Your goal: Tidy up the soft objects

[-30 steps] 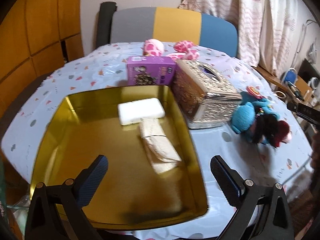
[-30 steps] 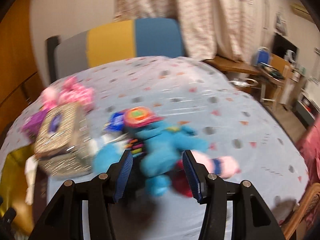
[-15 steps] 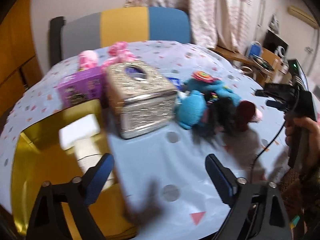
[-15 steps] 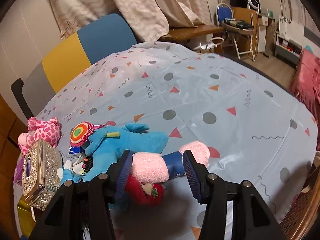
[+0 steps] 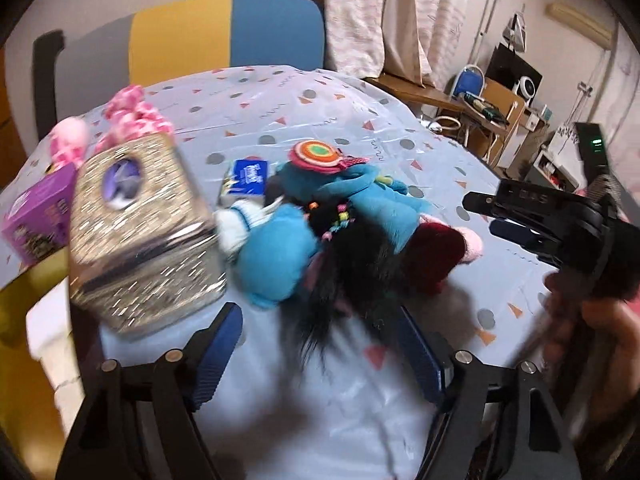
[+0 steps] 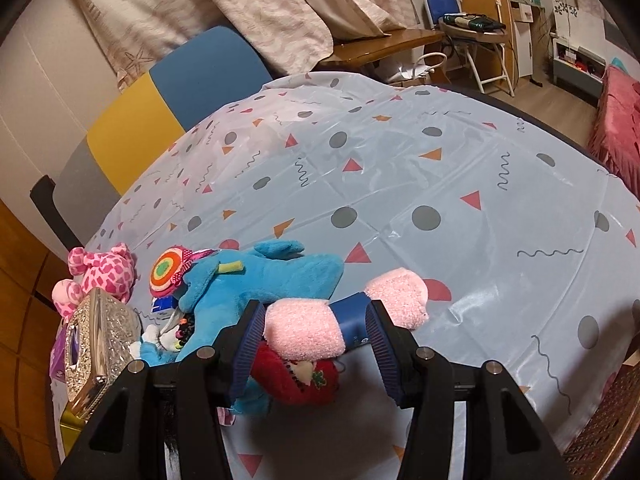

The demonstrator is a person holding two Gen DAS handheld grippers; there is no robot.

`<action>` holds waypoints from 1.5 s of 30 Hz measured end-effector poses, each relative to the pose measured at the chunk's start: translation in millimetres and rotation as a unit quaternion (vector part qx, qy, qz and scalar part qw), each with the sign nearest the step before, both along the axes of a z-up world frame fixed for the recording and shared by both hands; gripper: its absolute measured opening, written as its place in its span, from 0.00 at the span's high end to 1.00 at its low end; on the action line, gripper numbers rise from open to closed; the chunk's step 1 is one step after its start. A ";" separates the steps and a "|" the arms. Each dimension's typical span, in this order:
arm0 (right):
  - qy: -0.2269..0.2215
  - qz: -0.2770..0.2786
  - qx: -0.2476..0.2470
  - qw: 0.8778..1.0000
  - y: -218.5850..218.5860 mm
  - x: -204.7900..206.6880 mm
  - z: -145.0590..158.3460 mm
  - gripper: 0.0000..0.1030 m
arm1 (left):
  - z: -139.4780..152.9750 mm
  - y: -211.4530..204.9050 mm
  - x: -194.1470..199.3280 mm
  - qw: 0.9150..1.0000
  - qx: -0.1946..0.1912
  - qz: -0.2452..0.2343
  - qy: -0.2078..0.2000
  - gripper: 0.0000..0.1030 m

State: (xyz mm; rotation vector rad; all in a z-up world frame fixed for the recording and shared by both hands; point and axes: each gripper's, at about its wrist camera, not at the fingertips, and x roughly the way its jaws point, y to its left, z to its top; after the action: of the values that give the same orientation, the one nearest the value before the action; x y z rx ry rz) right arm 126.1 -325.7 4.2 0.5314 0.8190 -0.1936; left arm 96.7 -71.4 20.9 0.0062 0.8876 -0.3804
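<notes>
On the patterned surface (image 6: 400, 168) there's a heap of soft toys all bunched together: a blue plush (image 6: 256, 280) with a round rainbow-ringed disc (image 6: 166, 270) on its head, a pink fuzzy roll (image 6: 304, 332) with a blue band around it, a red plush piece (image 6: 296, 380) tucked under that, and a shaggy black furry thing (image 5: 352, 276) that's clearer from the left wrist view. The right gripper (image 6: 316, 354) sits with its blue pads on either side of the pink fuzzy roll, and the left pad looks like it's touching the fuzz, but whether it's actually squeezing it can't really be told. The left gripper (image 5: 320, 356) has its jaws wide apart with only bare cloth and the trailing ends of the black fur between them, and those jaws have just been closing in a bit, not pinching anything. Just left of the pile stands a glittery silver tissue box (image 5: 140, 236), with a purple box (image 5: 38, 216) and a pink spotted plush (image 5: 128, 118) behind it, plus a small blue packet (image 5: 250, 176) wedged between the tissue box and the toys. The left view is pretty blurry. On the right edge of it a hand (image 5: 592, 320) holds the other gripper's handle.
</notes>
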 end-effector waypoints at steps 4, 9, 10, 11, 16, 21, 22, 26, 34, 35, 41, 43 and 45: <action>0.000 -0.001 0.012 1.000 -2.4 0.2 -1.5 0.48 | -11.6 -28.6 23.5 1.000 0.011 -0.013 0.011 0.26; 0.003 0.002 0.024 1.000 -4.2 1.9 -4.3 0.48 | -31.4 -58.1 49.6 0.999 0.014 -0.032 0.028 0.94; 0.004 0.003 0.024 1.000 -4.0 2.3 -4.6 0.48 | -35.9 -60.4 54.5 0.999 0.013 -0.036 0.037 0.94; 0.004 0.003 0.024 1.000 -4.3 2.6 -4.9 0.48 | -40.3 -62.3 59.0 0.998 0.011 -0.039 0.048 0.94; 0.005 -0.009 0.030 1.000 -10.2 1.7 -7.0 0.48 | -24.2 -53.5 46.0 0.998 -0.024 -0.048 0.013 0.96; 0.006 -0.011 0.026 1.000 -10.0 0.7 -6.8 0.48 | 14.8 -28.1 4.5 0.994 -0.061 -0.085 -0.039 0.96; 0.007 -0.011 0.024 1.000 -9.4 1.1 -7.0 0.48 | 16.9 -21.6 -5.4 0.993 -0.062 -0.088 -0.041 0.96; 0.016 -0.011 0.021 1.000 -8.5 2.1 -9.1 0.48 | -7.4 -5.3 -31.7 0.995 -0.032 -0.093 -0.005 0.96; 0.027 -0.023 0.024 0.999 -12.1 0.8 -12.3 0.48 | -39.9 19.1 -61.0 0.995 -0.031 -0.075 0.055 0.50; 0.028 -0.024 0.026 0.999 -12.9 0.5 -12.7 0.48 | -34.9 20.7 -64.0 0.996 -0.025 -0.070 0.041 0.50; 0.020 -0.031 0.037 0.999 -16.7 -2.9 -11.4 0.48 | 6.7 10.6 -73.5 0.994 -0.011 -0.105 -0.036 0.47; 0.017 -0.035 0.040 0.998 -18.1 -4.4 -11.1 0.48 | 19.0 3.9 -73.8 0.990 0.002 -0.129 -0.057 0.45; 0.017 -0.037 0.050 0.998 -20.4 -4.8 -12.5 0.48 | 30.4 -2.3 -72.2 0.986 -0.002 -0.150 -0.066 0.29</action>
State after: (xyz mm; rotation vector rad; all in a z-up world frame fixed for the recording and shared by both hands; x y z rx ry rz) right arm 121.3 -346.2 -8.3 0.6538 0.8463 -0.2313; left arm 24.5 -73.7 51.3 0.1622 0.7563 -0.6556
